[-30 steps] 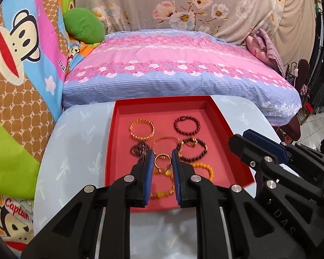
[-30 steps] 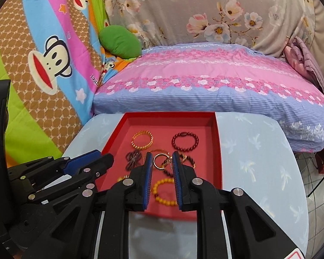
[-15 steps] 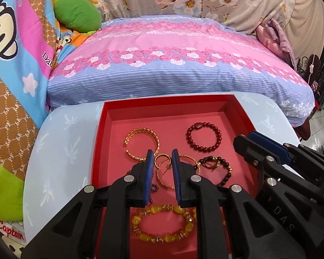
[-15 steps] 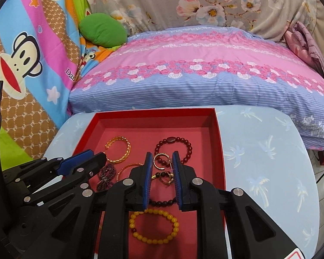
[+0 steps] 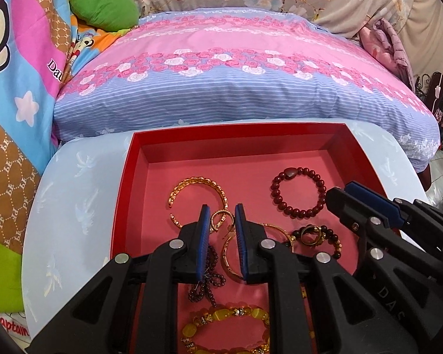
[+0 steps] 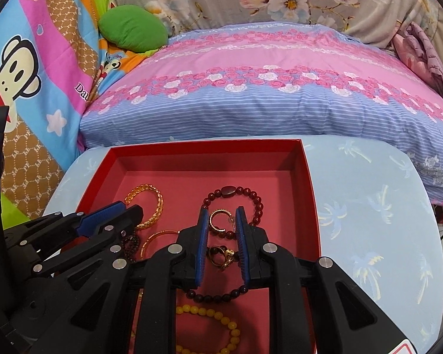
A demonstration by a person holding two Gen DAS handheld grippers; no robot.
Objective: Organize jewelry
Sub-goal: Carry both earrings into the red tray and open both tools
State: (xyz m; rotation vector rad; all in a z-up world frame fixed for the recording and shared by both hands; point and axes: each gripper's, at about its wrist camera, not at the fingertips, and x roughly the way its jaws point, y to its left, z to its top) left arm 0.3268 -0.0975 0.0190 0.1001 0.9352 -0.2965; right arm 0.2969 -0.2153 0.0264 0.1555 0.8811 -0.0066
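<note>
A red tray (image 5: 133, 159) (image 6: 308, 183) on a pale blue table holds several pieces of jewelry. There is a gold cuff bangle (image 5: 198, 183) (image 6: 150, 194), a dark red bead bracelet (image 5: 298, 191) (image 6: 236, 191), a small gold hoop earring (image 5: 220, 218) (image 6: 220, 219), a thin gold bangle (image 5: 230, 253) (image 6: 153, 237), gold rings (image 5: 310, 234) (image 6: 221, 255), and yellow bead bracelets (image 5: 227, 324) (image 6: 209, 318). My left gripper (image 5: 221, 211) is open above the hoop earring. My right gripper (image 6: 221, 212) is open above the same earring. Both hold nothing.
A pink and blue pillow (image 5: 236, 67) lies just behind the table. A green cushion (image 5: 103, 4) and a cartoon blanket (image 6: 29, 67) are at the left. The table's bare blue top (image 6: 369, 221) extends to the right of the tray.
Both grippers have moved forward and lower over the tray, so the jewelry looks larger. Their jaw gaps are unchanged and nothing has been picked up.
</note>
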